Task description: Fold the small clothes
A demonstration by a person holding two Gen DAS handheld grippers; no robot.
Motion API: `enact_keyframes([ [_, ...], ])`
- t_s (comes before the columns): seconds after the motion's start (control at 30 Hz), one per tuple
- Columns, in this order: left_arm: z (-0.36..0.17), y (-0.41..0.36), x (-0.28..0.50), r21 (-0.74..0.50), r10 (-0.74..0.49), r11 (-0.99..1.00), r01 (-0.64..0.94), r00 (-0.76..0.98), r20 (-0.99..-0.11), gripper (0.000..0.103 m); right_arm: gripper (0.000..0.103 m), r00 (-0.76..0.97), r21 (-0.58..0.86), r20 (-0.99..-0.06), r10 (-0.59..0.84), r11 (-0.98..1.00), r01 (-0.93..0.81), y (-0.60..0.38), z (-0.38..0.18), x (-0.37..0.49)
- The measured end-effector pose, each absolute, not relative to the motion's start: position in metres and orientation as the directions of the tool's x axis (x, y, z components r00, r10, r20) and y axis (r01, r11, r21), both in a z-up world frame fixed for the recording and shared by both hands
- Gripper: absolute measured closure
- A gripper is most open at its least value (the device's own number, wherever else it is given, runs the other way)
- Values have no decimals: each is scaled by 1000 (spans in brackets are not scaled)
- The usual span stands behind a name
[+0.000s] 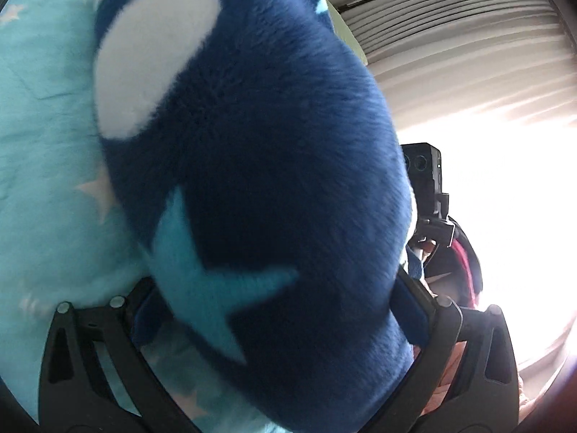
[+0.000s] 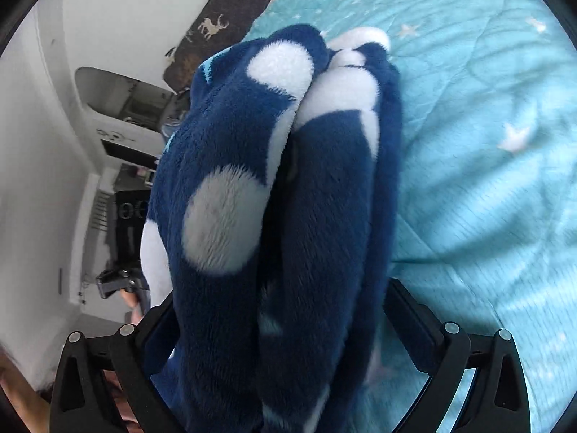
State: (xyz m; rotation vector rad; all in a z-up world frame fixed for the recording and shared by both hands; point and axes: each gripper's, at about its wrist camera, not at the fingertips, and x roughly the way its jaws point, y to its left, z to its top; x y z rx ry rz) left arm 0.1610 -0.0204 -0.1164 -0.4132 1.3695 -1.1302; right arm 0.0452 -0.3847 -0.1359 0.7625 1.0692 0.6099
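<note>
Fleece garment [image 2: 274, 216], navy plush with white spots and pale blue stars, bunched in thick folds and raised above the turquoise star-print quilt [image 2: 487, 180]; no containers in my views. My right gripper [image 2: 285, 328] stands at its widest with the bundle filling the gap between its black fingers [image 2: 414, 321]; my left gripper [image 1: 274, 310] is likewise spread around the same fleece [image 1: 252, 144], though I cannot tell whether either pair of pads presses it. Open quilt lies beyond and right of the bundle in the right view, its edge meeting a brown deer-print blanket [image 2: 223, 25]; a bright curtained window [image 1: 468, 72] is right of the left gripper.
</note>
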Motion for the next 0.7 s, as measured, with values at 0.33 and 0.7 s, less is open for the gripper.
enact_keyframes([
  [0.33,-43,-10,145,-702,-848,455,548,26,-530,14,34,484,702,-541,688,686,-190,-346,-71,53],
  [0.7,186,-49,209,-478,-874,451,754,263,-409,14,34,732,552,-386,561,776,-304,-372,150,84],
])
